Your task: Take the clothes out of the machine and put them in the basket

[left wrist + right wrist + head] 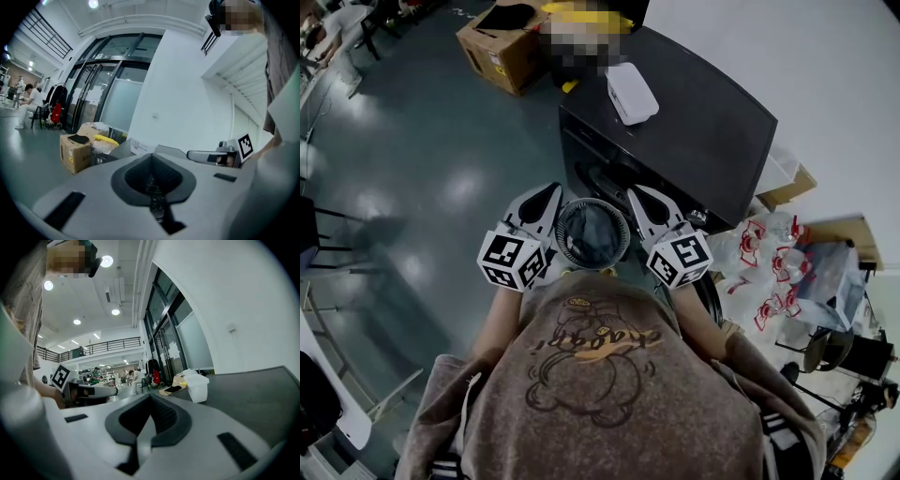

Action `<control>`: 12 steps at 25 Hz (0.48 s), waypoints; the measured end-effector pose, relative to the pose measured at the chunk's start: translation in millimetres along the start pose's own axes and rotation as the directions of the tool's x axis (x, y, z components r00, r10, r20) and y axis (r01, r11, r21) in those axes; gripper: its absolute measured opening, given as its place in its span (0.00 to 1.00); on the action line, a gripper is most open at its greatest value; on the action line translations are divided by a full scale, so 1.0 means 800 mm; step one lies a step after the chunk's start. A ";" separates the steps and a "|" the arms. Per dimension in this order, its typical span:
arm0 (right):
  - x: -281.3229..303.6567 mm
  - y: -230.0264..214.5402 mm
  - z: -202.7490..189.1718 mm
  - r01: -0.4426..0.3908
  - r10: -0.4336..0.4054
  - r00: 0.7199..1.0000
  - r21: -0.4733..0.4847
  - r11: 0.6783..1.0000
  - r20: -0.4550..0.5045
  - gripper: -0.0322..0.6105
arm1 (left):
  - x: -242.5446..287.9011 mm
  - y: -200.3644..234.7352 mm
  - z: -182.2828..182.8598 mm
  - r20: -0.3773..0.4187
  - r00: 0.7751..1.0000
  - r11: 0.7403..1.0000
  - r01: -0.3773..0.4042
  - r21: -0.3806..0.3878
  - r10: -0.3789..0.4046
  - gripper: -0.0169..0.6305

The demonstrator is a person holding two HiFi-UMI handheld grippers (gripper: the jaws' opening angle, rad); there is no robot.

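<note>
The black washing machine (694, 131) stands ahead of me, its round door (605, 173) facing the floor side; no clothes show. A round dark basket (592, 234) with a ribbed rim sits on the floor in front of it, between my two grippers. In the head view my left gripper (547, 197) is at the basket's left and my right gripper (637, 197) at its right, both held level. The left gripper (151, 158) is shut with nothing in it. The right gripper (150, 398) is also shut and empty. What lies inside the basket I cannot tell.
A white container (631, 92) rests on the machine's top (253, 390). A cardboard box (502, 42) stands on the grey floor beyond the machine. Plastic bags with red print (769, 272) lie by the white wall at the right. People sit far off at the left.
</note>
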State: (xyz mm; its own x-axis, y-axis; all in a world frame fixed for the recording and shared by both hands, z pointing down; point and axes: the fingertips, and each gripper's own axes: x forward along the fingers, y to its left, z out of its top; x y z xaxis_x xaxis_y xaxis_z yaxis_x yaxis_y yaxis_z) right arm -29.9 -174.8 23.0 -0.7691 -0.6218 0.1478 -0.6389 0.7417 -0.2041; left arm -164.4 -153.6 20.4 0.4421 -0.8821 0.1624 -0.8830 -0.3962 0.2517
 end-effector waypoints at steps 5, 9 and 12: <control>0.002 -0.002 0.000 0.001 -0.001 1.000 0.000 1.000 0.000 0.04 | 0.001 0.002 -0.001 0.002 1.000 1.000 -0.010 -0.023 0.010 0.04; 0.000 -0.005 0.002 0.003 -0.003 1.000 0.006 1.000 0.004 0.04 | 0.000 0.004 0.000 0.008 1.000 0.999 -0.022 -0.034 0.022 0.04; 0.000 -0.006 0.001 0.003 -0.003 1.000 0.006 1.000 0.005 0.04 | 0.000 0.005 0.001 0.009 1.000 0.999 -0.025 -0.029 0.026 0.04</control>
State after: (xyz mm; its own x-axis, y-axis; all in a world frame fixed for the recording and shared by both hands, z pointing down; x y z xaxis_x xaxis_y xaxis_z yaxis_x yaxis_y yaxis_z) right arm -27.0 -178.3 22.9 -0.7671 -0.6252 0.1439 -0.6411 0.7383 -0.2095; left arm -168.2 -155.4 21.0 0.4180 -0.8942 0.1604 -0.8889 -0.3661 0.2753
